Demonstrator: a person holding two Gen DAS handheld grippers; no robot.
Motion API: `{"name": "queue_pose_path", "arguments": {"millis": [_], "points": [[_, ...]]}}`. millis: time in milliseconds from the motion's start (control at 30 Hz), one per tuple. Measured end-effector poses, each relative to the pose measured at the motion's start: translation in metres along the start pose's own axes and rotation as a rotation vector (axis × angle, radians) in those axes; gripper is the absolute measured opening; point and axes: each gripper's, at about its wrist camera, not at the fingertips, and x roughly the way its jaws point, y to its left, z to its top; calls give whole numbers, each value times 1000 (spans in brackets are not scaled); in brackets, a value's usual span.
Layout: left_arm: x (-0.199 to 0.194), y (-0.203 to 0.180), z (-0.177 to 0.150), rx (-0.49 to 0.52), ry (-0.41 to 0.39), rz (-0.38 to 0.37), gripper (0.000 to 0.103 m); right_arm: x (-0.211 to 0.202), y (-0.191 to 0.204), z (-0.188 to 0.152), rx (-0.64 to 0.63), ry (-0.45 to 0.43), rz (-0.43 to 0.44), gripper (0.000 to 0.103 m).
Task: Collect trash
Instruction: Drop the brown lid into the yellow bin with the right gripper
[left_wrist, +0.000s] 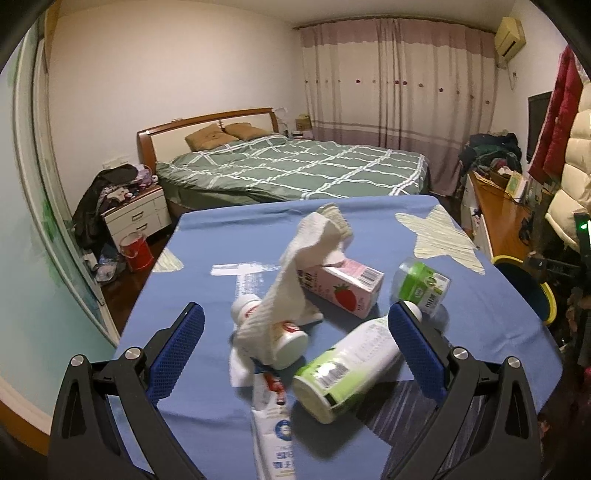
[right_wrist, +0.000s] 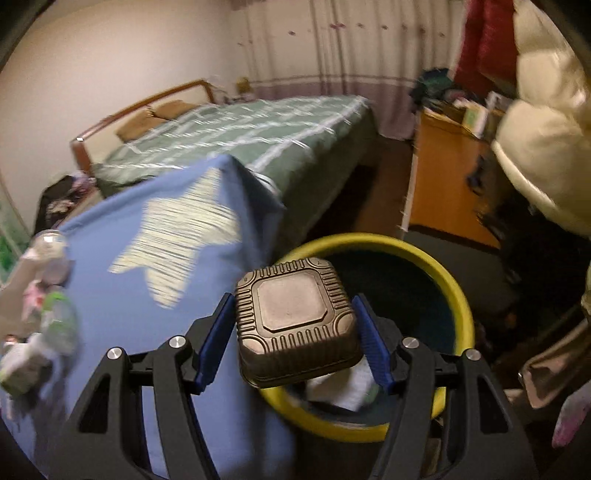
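My left gripper (left_wrist: 295, 332) is open above a pile of trash on the blue tablecloth (left_wrist: 207, 240). Between its fingers lie a white bottle with a green label (left_wrist: 343, 369), a small white bottle (left_wrist: 273, 328) under a crumpled white tissue (left_wrist: 295, 280) and a white tube (left_wrist: 273, 435). Beyond them lie a pink strawberry milk carton (left_wrist: 347, 284) and a clear green-labelled bottle (left_wrist: 421, 284). My right gripper (right_wrist: 295, 332) is shut on a dark brown ribbed plastic tray (right_wrist: 295, 317), bottom facing the camera, held over the yellow-rimmed bin (right_wrist: 458, 280). White paper (right_wrist: 340, 387) lies in the bin.
The bin also shows in the left wrist view (left_wrist: 532, 280), right of the table. A green checked bed (left_wrist: 295, 166) stands behind the table, a nightstand (left_wrist: 136, 218) and red bucket (left_wrist: 136, 251) to the left, a cluttered wooden desk (left_wrist: 498, 210) to the right.
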Motion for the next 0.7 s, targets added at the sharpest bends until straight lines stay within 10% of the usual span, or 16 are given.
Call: {"name": "queue_pose_path", "arguments": {"millis": [700], "points": [[43, -19, -37, 46, 151, -176, 98, 23, 3, -5, 6, 15, -23, 75]]}}
